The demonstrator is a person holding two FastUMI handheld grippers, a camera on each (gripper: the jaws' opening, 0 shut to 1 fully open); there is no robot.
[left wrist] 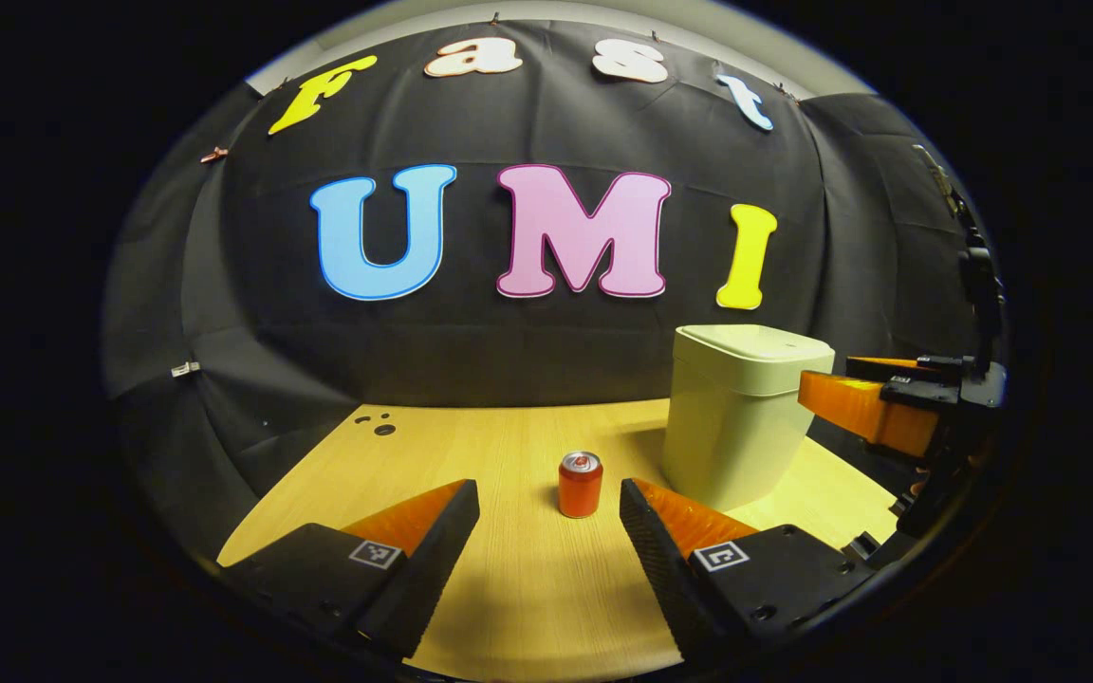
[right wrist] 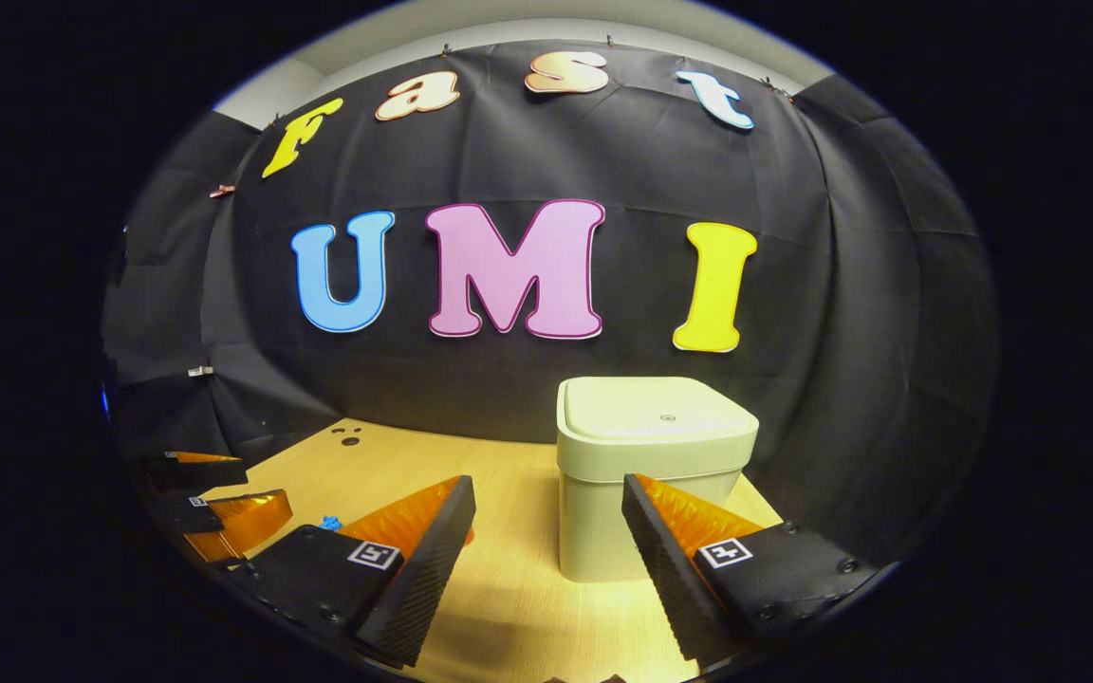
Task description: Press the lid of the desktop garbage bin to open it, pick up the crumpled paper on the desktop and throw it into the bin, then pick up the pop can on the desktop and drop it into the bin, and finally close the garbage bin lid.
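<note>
Light wood-grain table (left wrist: pixel 509 588) is carrying everything here. Pop can (left wrist: pixel 581 484) is standing upright on it, roughly mid-table in the left gripper view. Bin (left wrist: pixel 736 417) is sitting on the table too, lid closed, just beside the can and further back toward the wall; in the right gripper view it is sitting (right wrist: pixel 646 474) near the table's far edge. Small blue object (right wrist: pixel 329 523) is lying on the tabletop, too small to identify. Dark round marks (left wrist: pixel 381 424) are showing near the far-left corner.

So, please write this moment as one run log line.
bin: lid down | pop can: upright on table | left gripper: open, facing can | right gripper: open, facing bin
</note>
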